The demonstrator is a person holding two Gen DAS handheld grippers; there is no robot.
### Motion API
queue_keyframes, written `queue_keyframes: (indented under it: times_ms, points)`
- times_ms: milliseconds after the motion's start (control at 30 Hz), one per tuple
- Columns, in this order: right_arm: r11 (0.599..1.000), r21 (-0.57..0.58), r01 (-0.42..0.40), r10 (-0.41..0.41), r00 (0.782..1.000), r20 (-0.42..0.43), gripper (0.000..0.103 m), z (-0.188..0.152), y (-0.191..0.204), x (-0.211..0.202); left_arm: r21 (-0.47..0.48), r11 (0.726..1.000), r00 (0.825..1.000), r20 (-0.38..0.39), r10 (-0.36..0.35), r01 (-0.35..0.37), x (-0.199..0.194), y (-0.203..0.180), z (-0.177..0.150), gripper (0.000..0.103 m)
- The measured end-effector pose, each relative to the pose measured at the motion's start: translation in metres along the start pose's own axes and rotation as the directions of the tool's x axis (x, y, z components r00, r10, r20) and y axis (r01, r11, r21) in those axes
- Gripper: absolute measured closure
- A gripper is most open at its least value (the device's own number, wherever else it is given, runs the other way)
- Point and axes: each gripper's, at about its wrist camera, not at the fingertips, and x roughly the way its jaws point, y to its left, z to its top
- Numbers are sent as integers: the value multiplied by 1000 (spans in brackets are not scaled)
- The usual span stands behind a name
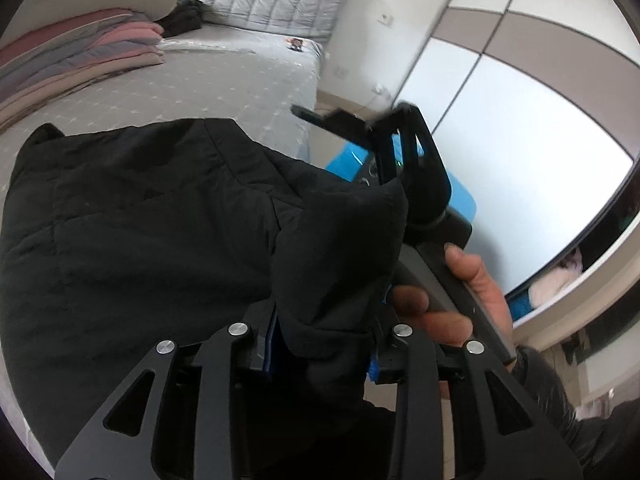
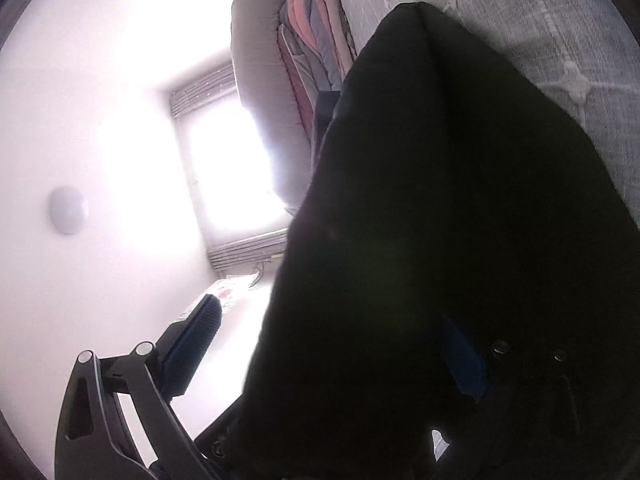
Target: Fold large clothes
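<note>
A grey quilted mattress with a pale diamond stitch pattern (image 1: 224, 84) fills the room's far side, and the large black padded garment (image 1: 132, 216) lies spread over its near portion, most of it flat on the mattress. It probably lies there because the mattress is the only broad flat surface for folding. Its long axis runs from the near edge of the mattress away toward the stack of folded pink and grey blankets (image 1: 88, 52) at the head end; a stitched seam runs along that same line.

One end of the garment is gathered into a thick black bunch, lifted off the mattress. The left gripper (image 1: 320, 344) has this bunch between its blue-padded fingers (image 1: 269, 350), jaws partly apart and closed on the fabric, seemingly to carry the edge across for a fold.

The right gripper (image 1: 344, 118), held in a bare hand (image 1: 452, 300), hovers just beside the bunch. In the left wrist view its jaws are blurred; in its own view the dark cloth covers one finger (image 2: 464, 360) while the other finger (image 2: 192, 340) stands bare and clear of it, so I cannot tell whether it grips anything.
</note>
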Motion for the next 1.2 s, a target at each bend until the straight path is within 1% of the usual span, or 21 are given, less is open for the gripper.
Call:
queue_keyframes:
  times_ms: [33, 67, 133, 200, 233, 267, 300, 333, 367, 400, 467, 500, 567, 633, 700, 800, 900, 1000, 1033, 1100, 1200]
  points:
    - [1000, -19, 10, -10, 1000, -7, 5, 0, 5, 2, 0, 1000, 1000, -1, -2, 2, 1, 0, 1, 73]
    - [999, -52, 16, -17, 1000, -16, 5, -3, 21, -9, 4, 1000, 1000, 11, -6, 6, -3, -2, 3, 73]
    - [991, -131, 37, -42, 998, -39, 5, 1, 45, -8, 24, 1000, 999, 36, -1, 0, -8, -6, 9, 71]
    - [987, -149, 57, -65, 997, -44, 5, 6, 54, -5, 30, 999, 999, 45, 10, -11, -2, -10, 19, 69]
    - [985, -148, 94, -101, 994, -43, 5, 10, 55, -5, 31, 999, 999, 30, 25, -26, 5, -12, 22, 68]
    - [978, -140, 153, -161, 986, -48, 6, 15, 52, -4, 30, 999, 999, 1, 34, -34, 15, -12, 24, 65]
    - [976, -117, 185, -191, 980, -46, 6, 16, 44, -6, 34, 999, 999, -35, 37, -36, 26, -12, 24, 56]
    - [974, -77, 213, -216, 976, -35, 6, 19, 34, -12, 51, 998, 994, -95, 50, -45, 41, -13, 22, 53]
    - [974, -41, 224, -226, 974, -23, 6, 22, 23, -20, 80, 994, 983, -165, 81, -68, 58, -15, 17, 53]
    - [976, -22, 216, -216, 976, -9, 6, 26, 17, -30, 92, 993, 979, -182, 95, -79, 62, -15, 15, 52]
    - [986, 4, 168, -168, 985, 30, 5, 28, 9, -52, 119, 990, 980, -173, 100, -80, 61, -20, 12, 44]
    - [988, 3, 157, -157, 986, 63, 5, 27, 9, -65, 122, 990, 983, -163, 89, -69, 56, -21, 12, 40]
    - [987, -4, 160, -158, 981, 110, 5, 25, 13, -86, 110, 992, 986, -150, 74, -57, 50, -25, 13, 38]
    - [984, -44, 175, -167, 975, 144, 5, 23, 26, -98, 109, 993, 990, -133, 50, -35, 41, -30, 13, 37]
    - [977, -117, 180, -159, 973, 168, 5, 16, 48, -109, 114, 993, 992, -122, 23, -9, 36, -33, 12, 29]
    - [963, -239, 125, -99, 988, 118, 5, -10, 83, -114, 103, 994, 990, -143, -5, 20, 40, -31, 9, 28]
    - [944, -321, 75, -86, 996, -20, 5, -35, 120, -96, 67, 996, 988, -149, -41, 51, 31, -23, 10, 28]
    - [925, -376, 62, -132, 978, -163, 5, -65, 128, -71, 70, 994, 983, -172, -69, 82, 19, -21, 8, 28]
    - [917, -391, 74, -164, 965, -203, 5, -73, 127, -62, 70, 993, 980, -180, -86, 100, 14, -20, 6, 28]
    - [884, -439, 163, -275, 939, -206, 5, -89, 125, -58, 68, 990, 976, -188, -111, 126, 0, -14, 3, 28]
    - [848, -439, 297, -398, 904, -156, 6, -82, 106, -69, 25, 993, 980, -165, -109, 115, -26, 8, -6, 28]
